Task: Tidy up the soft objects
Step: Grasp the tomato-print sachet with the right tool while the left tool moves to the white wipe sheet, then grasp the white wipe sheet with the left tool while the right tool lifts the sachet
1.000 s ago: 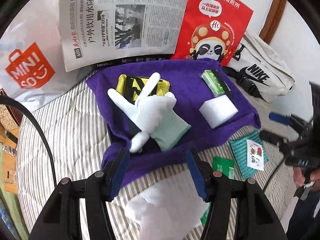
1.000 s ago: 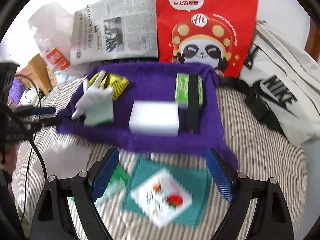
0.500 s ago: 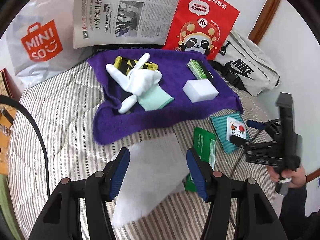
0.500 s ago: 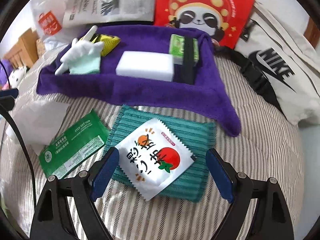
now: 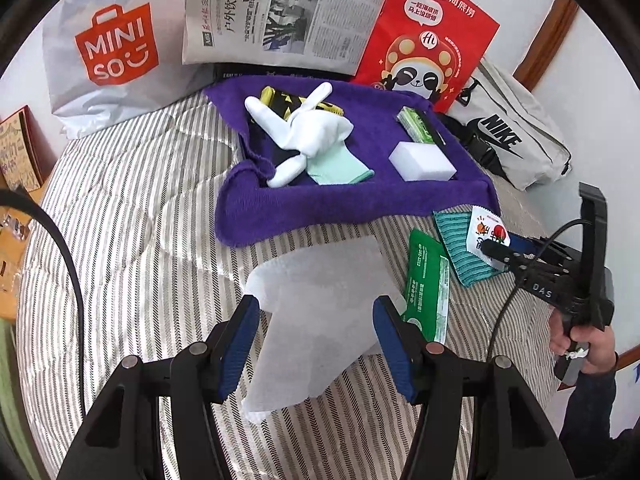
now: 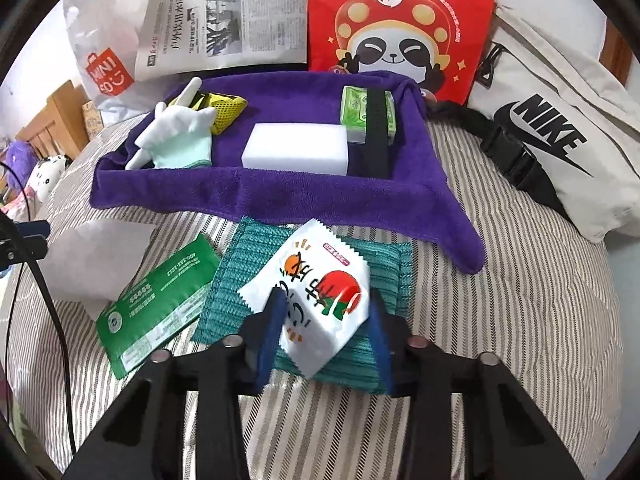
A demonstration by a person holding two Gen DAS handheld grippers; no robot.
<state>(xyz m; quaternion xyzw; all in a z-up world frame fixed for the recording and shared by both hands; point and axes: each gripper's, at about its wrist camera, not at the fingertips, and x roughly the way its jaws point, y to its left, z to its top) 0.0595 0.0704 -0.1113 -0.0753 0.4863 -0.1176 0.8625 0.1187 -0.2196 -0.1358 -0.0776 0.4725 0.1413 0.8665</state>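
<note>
Right gripper [image 6: 325, 326] jaws closing astride white printed snack sachet [image 6: 310, 294], on teal ribbed cloth [image 6: 360, 354] just before purple towel-lined tray [image 6: 280, 196] on striped bed, presumably for transfer there; left gripper [image 5: 316, 334] half-open, empty, over white tissue sheet [image 5: 320, 316].

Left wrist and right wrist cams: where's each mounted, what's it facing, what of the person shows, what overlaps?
Left wrist: on the left gripper, angled down at white tissue; right gripper and hand at right.
Right wrist: on the right gripper, jaws closing around the snack packet; left gripper tip at left edge.
Shared: purple towel, white sponge, green wipes pack.
</note>
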